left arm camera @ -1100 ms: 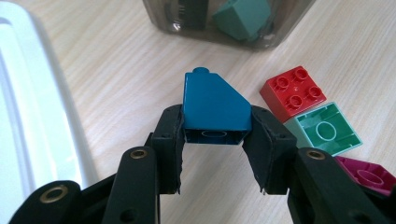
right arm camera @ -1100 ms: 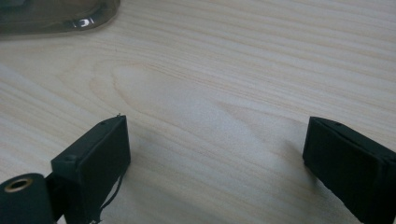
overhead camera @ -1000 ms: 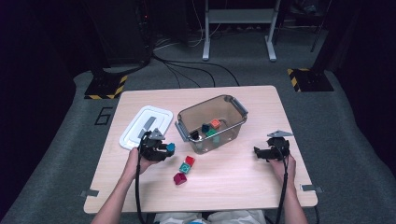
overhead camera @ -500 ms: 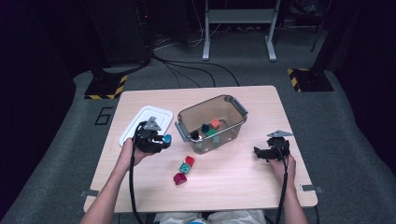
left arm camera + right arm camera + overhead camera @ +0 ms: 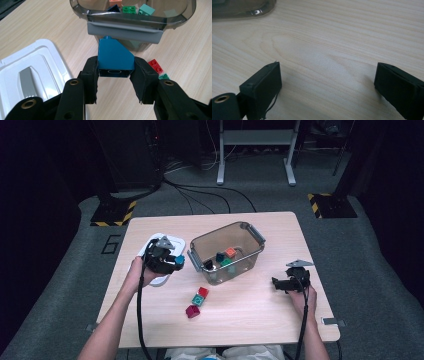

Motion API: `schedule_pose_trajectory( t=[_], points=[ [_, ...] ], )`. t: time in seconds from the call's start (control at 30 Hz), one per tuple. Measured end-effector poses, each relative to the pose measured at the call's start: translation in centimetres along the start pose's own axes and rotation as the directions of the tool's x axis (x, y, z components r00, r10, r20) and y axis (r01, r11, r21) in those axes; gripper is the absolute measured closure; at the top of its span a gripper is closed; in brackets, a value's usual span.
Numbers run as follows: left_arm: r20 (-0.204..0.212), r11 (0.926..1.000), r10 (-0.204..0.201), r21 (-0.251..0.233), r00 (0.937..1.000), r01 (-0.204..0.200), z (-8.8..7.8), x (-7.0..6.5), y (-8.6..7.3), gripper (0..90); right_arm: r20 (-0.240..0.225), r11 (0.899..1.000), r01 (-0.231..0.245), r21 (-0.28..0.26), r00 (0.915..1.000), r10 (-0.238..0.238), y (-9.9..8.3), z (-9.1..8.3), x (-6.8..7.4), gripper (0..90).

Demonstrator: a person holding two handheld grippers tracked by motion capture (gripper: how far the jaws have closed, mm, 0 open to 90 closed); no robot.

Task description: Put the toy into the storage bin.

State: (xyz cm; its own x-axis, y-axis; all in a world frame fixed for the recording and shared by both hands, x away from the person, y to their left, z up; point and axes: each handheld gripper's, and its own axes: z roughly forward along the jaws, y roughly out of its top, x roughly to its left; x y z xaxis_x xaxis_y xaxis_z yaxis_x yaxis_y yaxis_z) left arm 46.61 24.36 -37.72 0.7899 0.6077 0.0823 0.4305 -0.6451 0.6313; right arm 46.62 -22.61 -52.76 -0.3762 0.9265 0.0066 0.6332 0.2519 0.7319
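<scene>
Left gripper view: gripper (image 5: 115,82) clamped on glossy sloped blue brick (image 5: 114,55).

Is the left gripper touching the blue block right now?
Touching. In the left gripper view, both black pads of the left gripper press against the sides of the blue block.

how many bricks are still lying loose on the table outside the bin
3: a red brick, a green brick touching it, and a dark red brick nearest the person. Another, the blue brick, is clamped in the left gripper. More could hide behind the bin.
</scene>
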Motion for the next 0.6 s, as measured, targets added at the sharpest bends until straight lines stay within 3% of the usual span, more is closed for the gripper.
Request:
schedule_pose_trajectory(
  t=[0.6],
  points=[
    [-0.009,0.9989,0.045,0.015,0.9990,-0.045,-1.4,0.6,4.4,58.6,0.000,1.000,0.000,0.000,1.0000,0.000,0.0,0.0,0.0,7.0]
  ],
)
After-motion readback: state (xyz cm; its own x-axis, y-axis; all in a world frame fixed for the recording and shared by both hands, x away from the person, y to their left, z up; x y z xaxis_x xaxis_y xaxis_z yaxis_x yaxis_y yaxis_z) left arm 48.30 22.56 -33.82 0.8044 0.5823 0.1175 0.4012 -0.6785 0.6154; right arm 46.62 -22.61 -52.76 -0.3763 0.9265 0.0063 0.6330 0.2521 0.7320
